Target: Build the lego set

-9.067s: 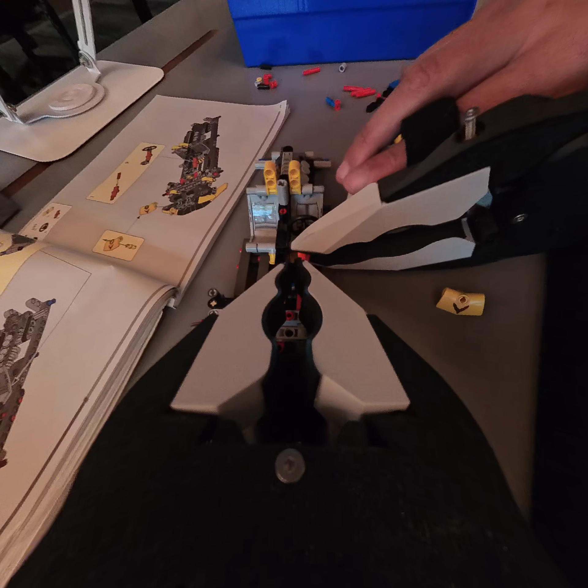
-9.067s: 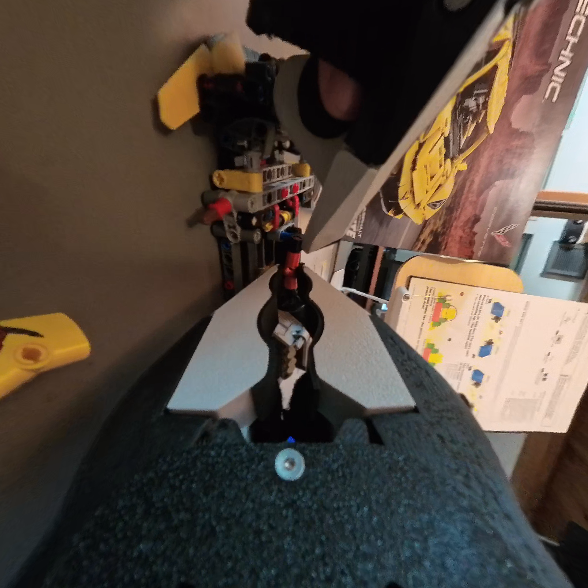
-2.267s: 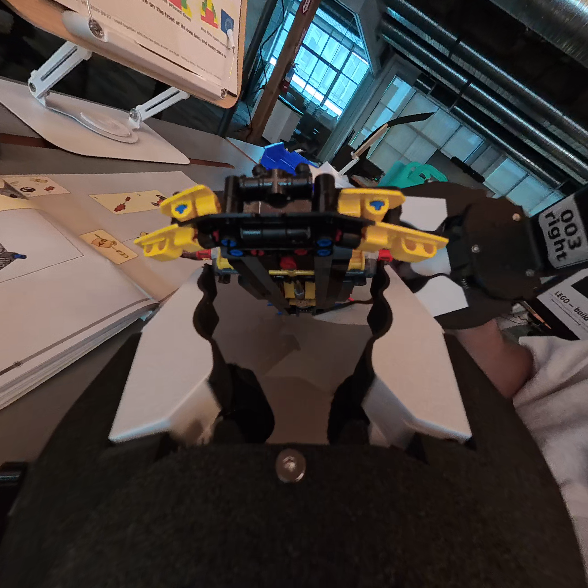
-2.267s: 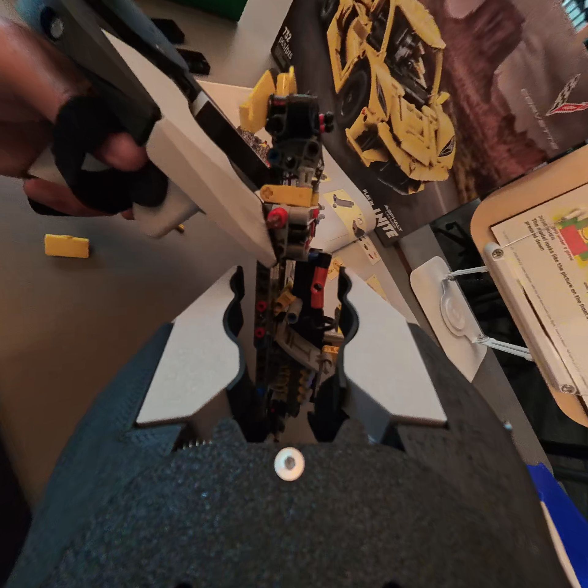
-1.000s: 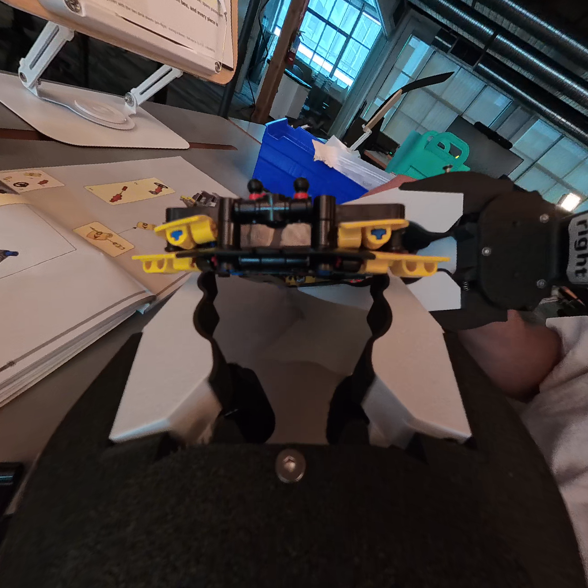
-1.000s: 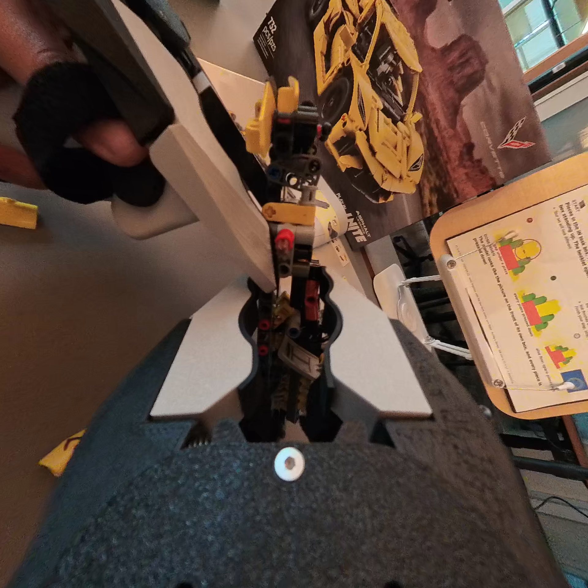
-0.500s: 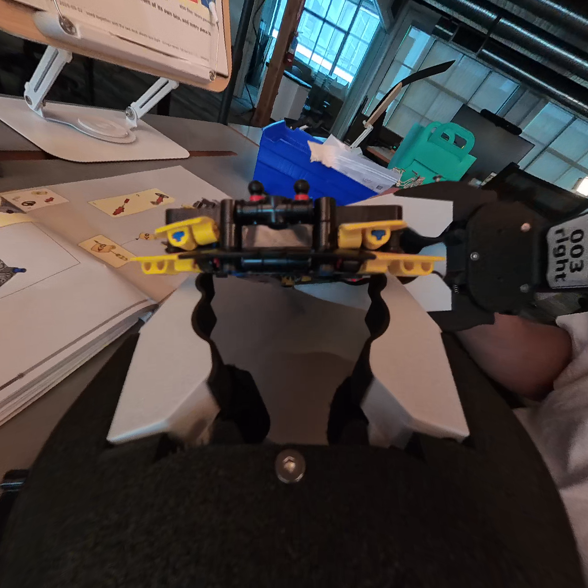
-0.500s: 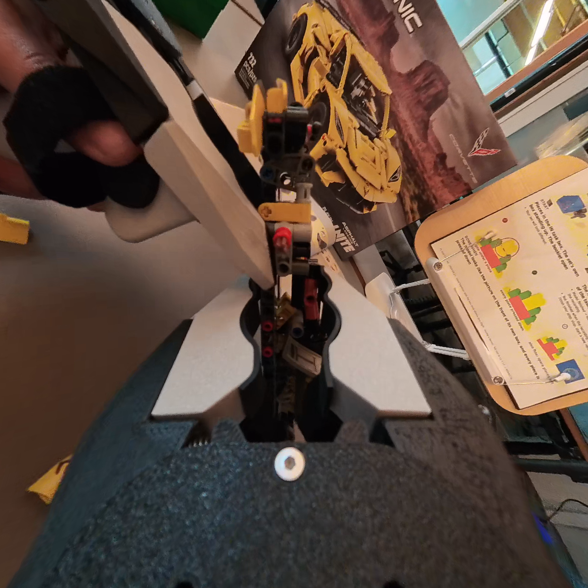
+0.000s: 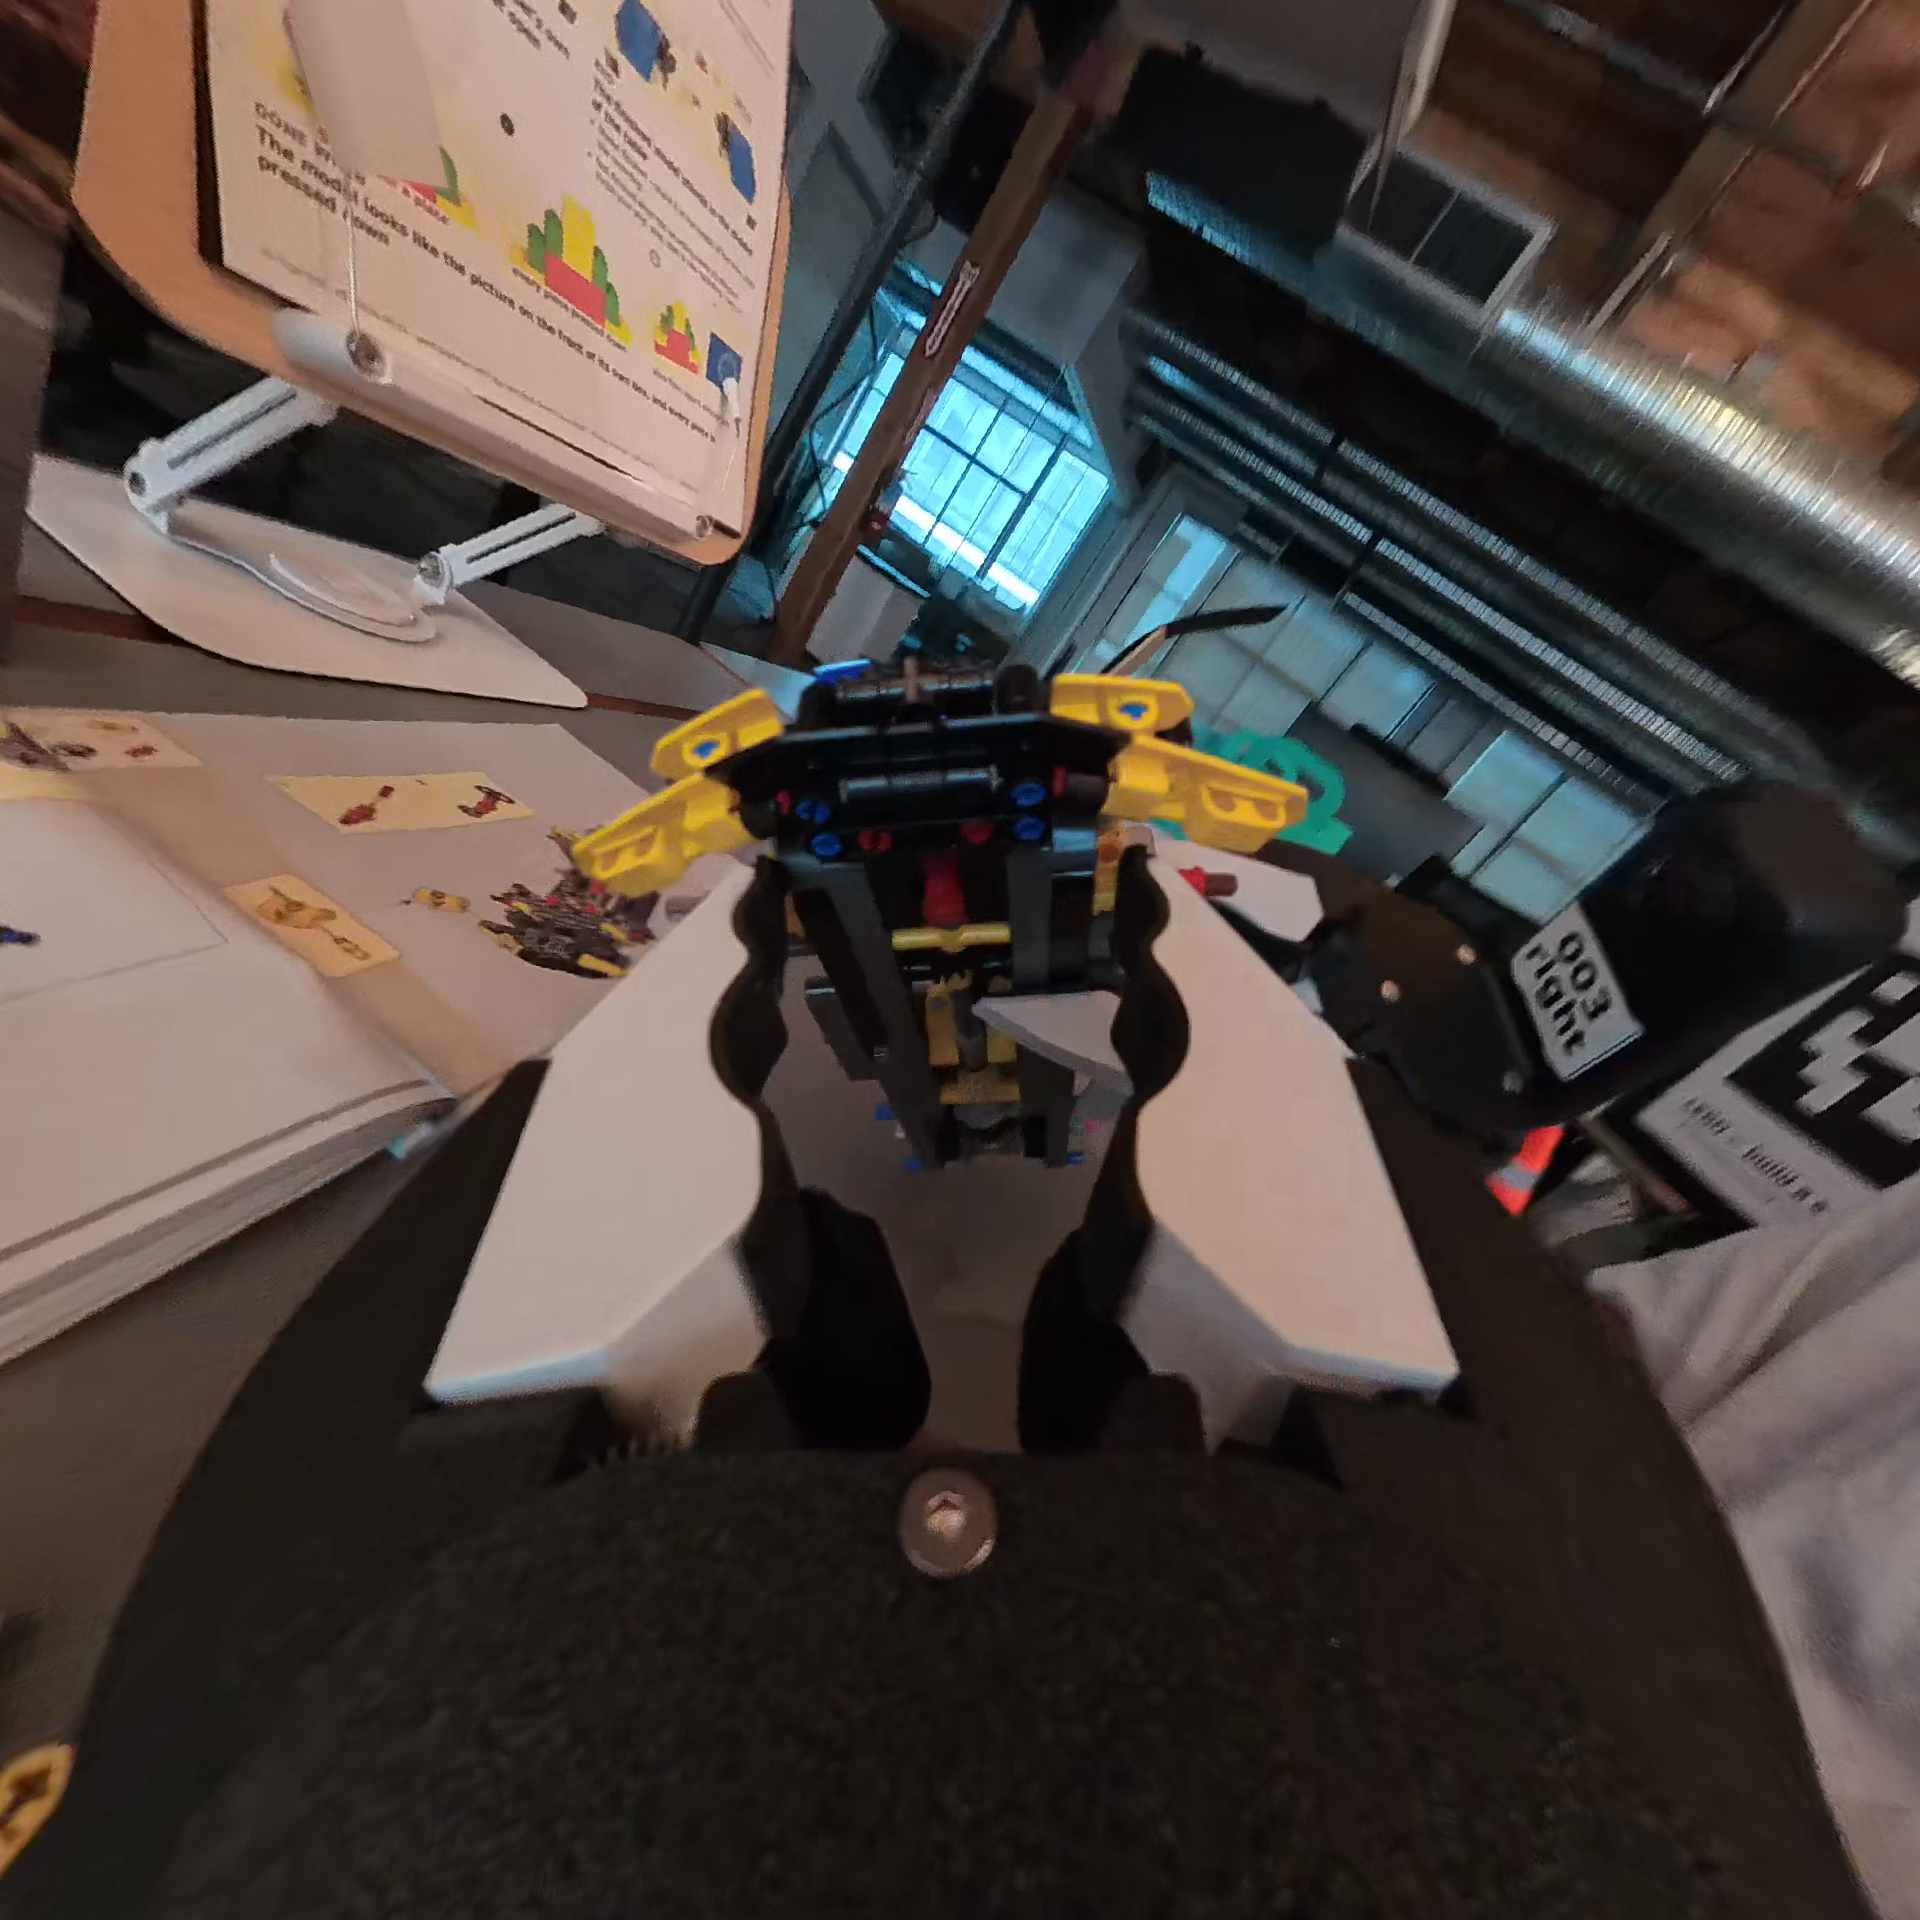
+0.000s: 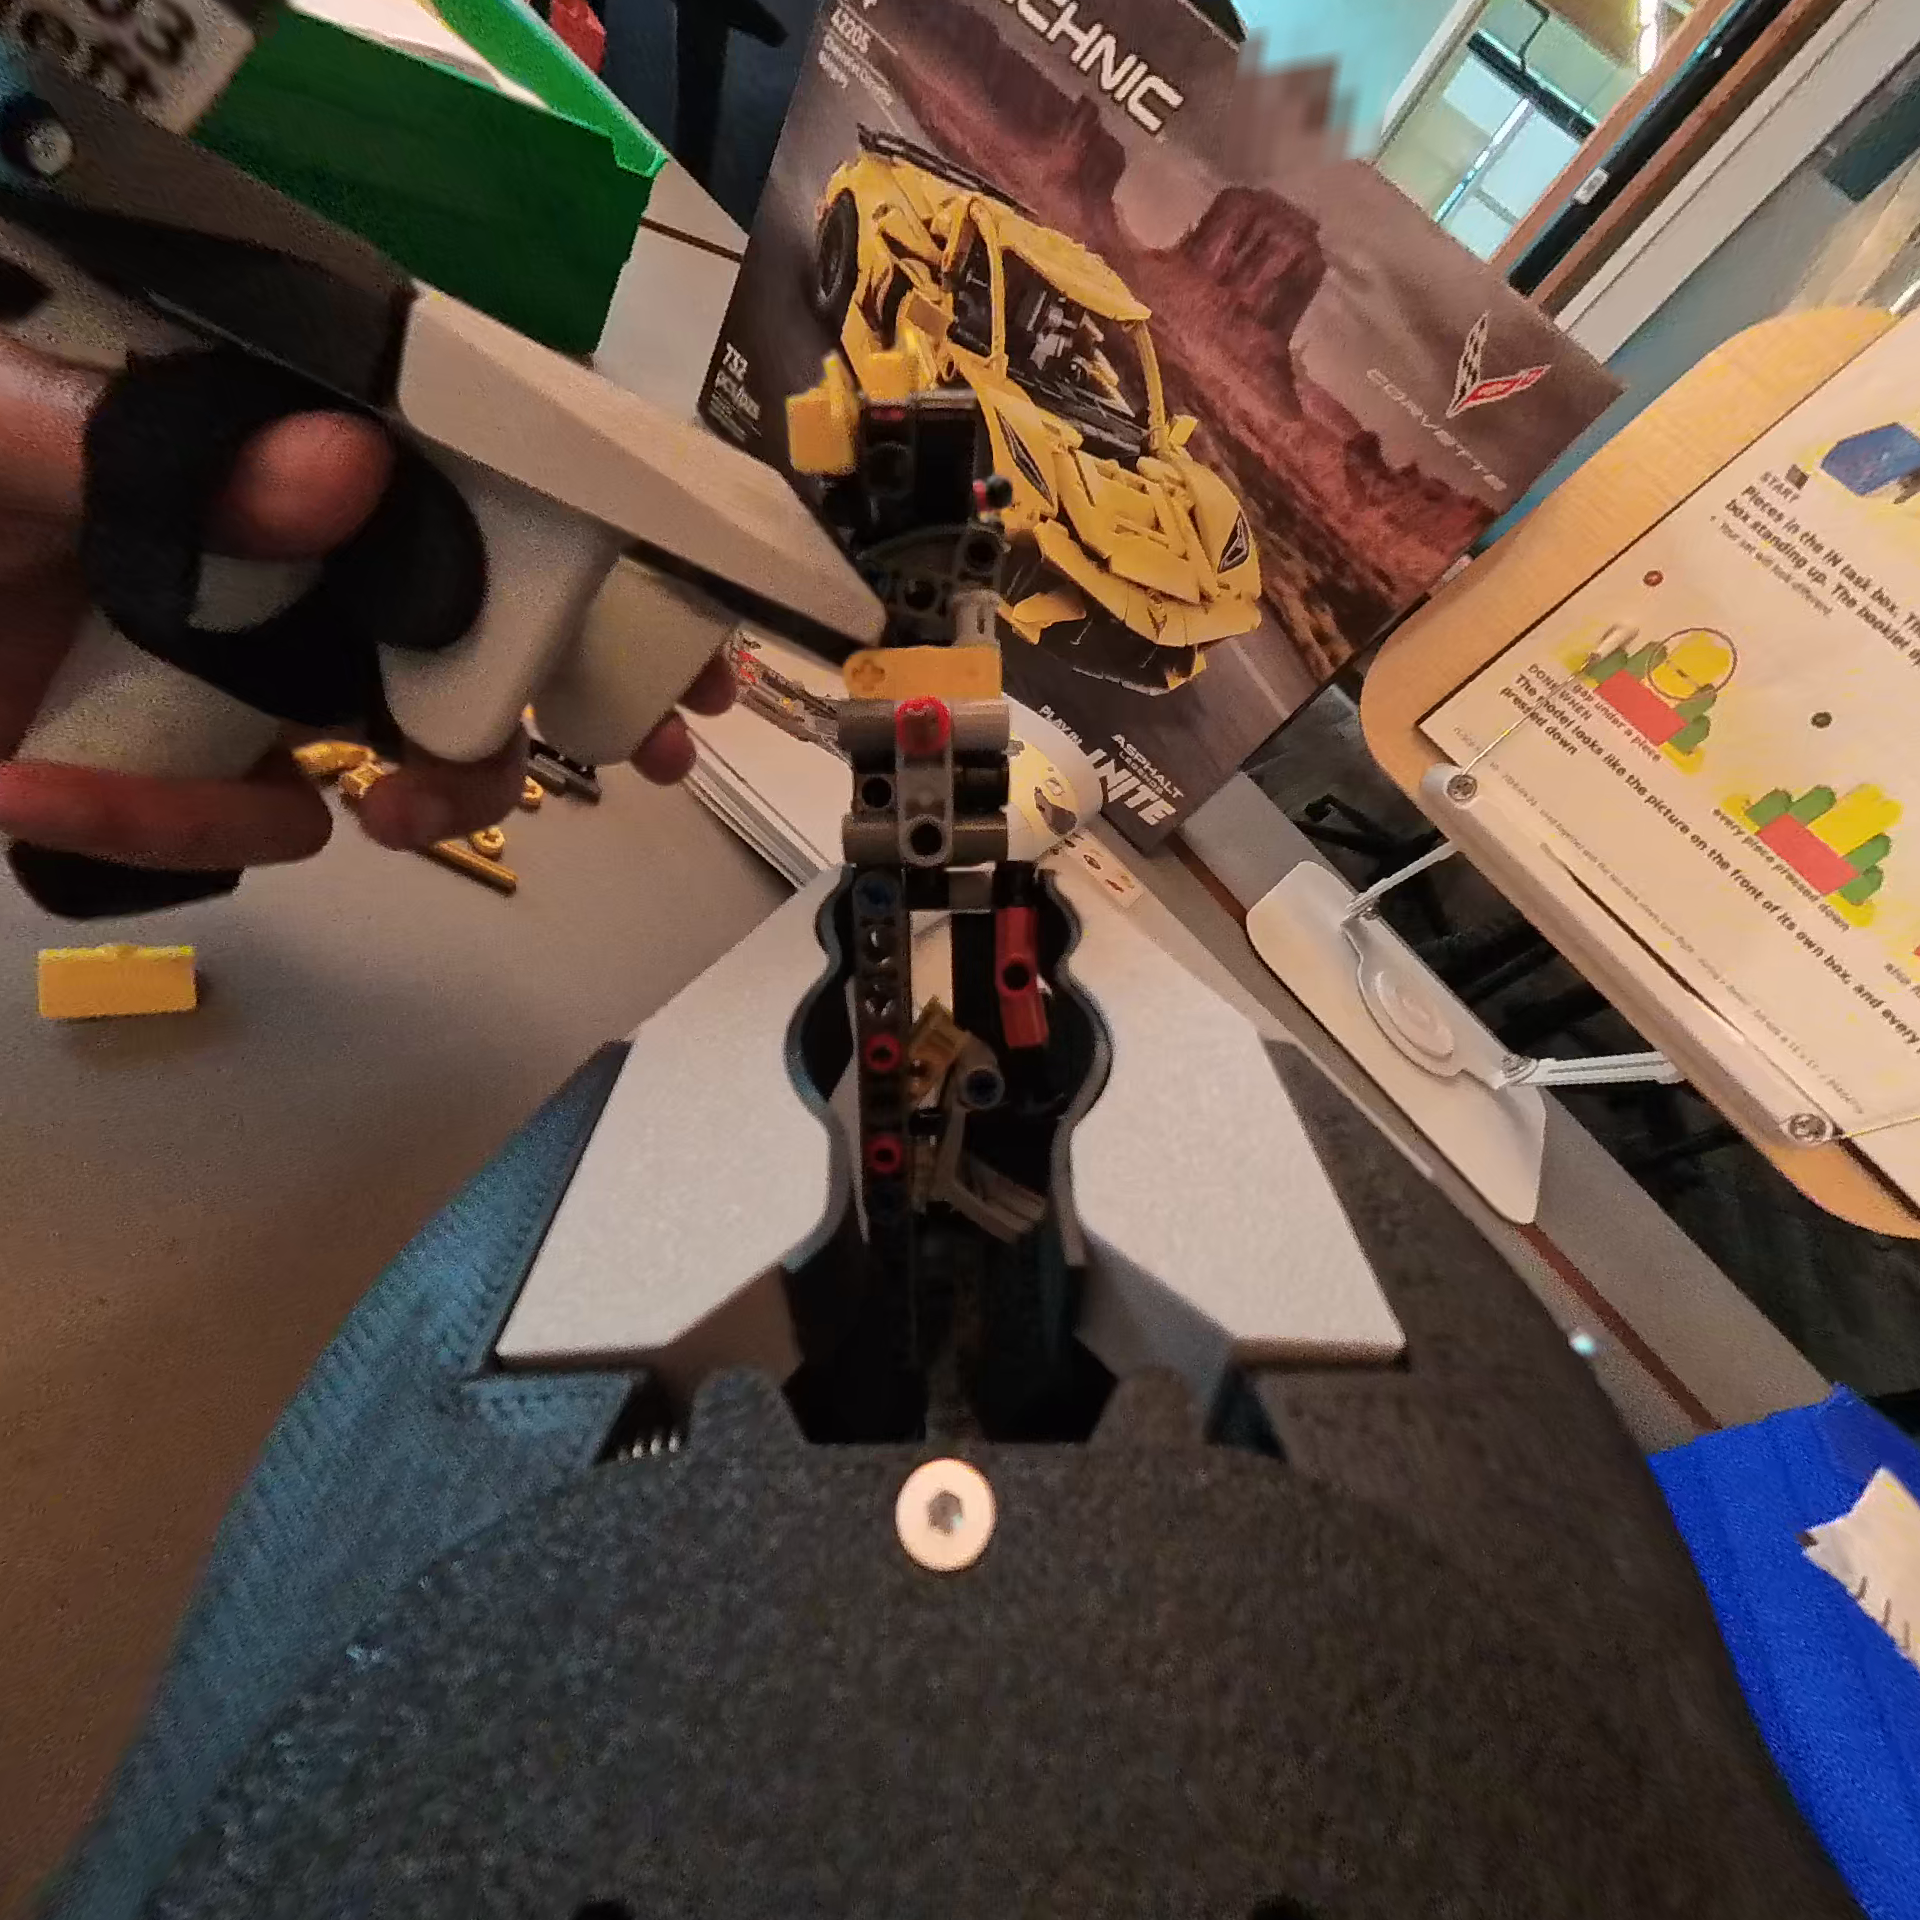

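Note:
The partly built lego car model (image 9: 935,821), black with yellow wing pieces, is held in the air above the table. My left gripper (image 9: 951,883) is shut on it across its width, near its front end. My right gripper (image 10: 940,904) is shut on the same model (image 10: 925,769) lower down, clamping its black beams edge-on. The right gripper's black body shows at the right of the left wrist view (image 9: 1455,997). The left gripper and the hand holding it show at the upper left of the right wrist view (image 10: 623,488).
An open instruction booklet (image 9: 208,987) lies on the grey table at the left. A sheet on a white stand (image 9: 499,208) is behind it. The set's box (image 10: 1143,364), a green bin (image 10: 436,156), a blue bin (image 10: 1818,1558) and loose yellow pieces (image 10: 114,982) surround the workspace. My left and right fingertips are right by each other.
Both grippers keep their hold on the model. The model has tipped so more of its underside faces the left wrist camera, and both views have swung upward.

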`<state>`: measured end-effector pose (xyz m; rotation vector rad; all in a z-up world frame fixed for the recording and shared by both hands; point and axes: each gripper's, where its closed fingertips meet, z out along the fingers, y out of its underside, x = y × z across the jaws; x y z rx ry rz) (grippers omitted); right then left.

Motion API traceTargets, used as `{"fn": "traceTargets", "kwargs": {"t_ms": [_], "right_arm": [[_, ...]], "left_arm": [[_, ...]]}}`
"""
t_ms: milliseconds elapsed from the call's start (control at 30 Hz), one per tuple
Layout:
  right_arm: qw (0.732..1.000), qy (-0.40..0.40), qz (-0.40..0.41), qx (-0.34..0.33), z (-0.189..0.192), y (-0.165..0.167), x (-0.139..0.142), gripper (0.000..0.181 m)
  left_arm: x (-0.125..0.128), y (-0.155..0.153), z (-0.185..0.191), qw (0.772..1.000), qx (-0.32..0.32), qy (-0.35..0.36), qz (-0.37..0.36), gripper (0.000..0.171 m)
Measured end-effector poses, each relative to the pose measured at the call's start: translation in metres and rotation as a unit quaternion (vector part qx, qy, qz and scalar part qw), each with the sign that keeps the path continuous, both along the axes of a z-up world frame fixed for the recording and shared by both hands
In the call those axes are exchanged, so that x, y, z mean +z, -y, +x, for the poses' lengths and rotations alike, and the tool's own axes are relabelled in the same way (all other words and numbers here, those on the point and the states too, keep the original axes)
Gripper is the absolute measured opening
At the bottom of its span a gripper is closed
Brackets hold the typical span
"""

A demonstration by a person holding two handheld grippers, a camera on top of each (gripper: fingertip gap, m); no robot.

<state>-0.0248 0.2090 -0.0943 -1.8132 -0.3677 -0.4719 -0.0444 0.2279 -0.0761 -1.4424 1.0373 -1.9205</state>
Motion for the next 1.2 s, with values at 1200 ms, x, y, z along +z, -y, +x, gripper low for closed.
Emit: {"fn": "traceTargets", "kwargs": {"t_ms": [1200], "right_arm": [[0.997, -0.065, 0.042, -0.012, -0.016, -0.002, 0.02, 0.034]], "left_arm": [[0.032, 0.006, 0.001, 0.993, 0.052, 0.098, 0.027, 0.064]]}}
